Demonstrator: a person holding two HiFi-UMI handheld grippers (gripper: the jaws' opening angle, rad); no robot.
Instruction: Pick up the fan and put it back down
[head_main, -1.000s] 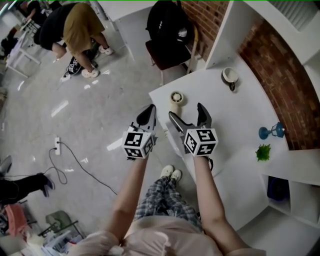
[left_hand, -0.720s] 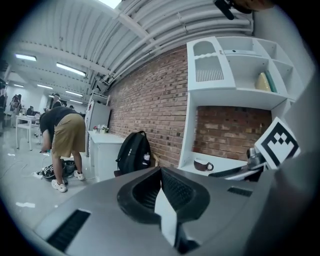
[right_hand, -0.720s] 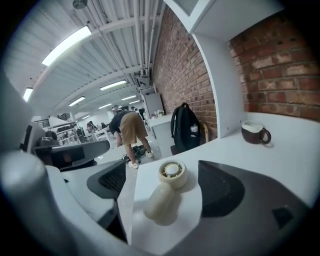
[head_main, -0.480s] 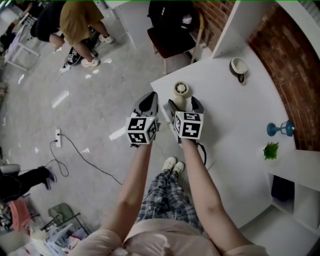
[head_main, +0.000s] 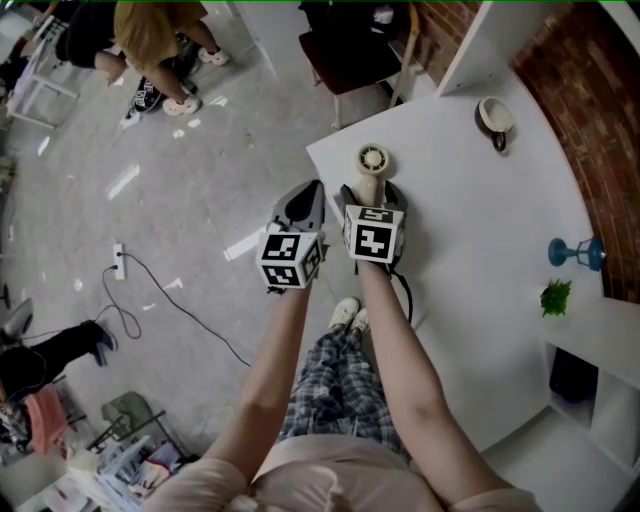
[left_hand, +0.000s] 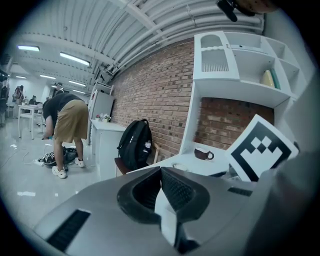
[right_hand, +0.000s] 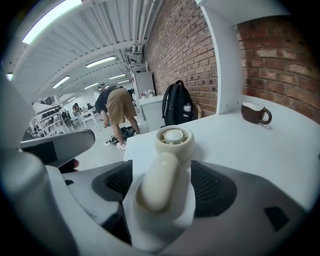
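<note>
At the table corner, jaws straddle the fan

Upper centre of the head view: the cream fan (head_main: 372, 165) lies flat on the white table (head_main: 480, 250). The right gripper (head_main: 370, 195) brackets its handle, jaws just been closing, slim gaps either side, pads not pressing. The left gripper (head_main: 303, 200) hangs beside it off the table edge, jaws pressed together, empty.

Grey left tool (head_main: 306, 194), right tool (head_main: 370, 197), marker cubes (head_main: 290, 260); plaid trousers (head_main: 335, 392), pale top (head_main: 330, 476).

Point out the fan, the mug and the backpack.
fan (right_hand: 159, 181): right gripper view, middle of its handle.
mug (right_hand: 253, 113): right gripper view, side of its body.
backpack (right_hand: 178, 111): right gripper view, its front panel.
</note>
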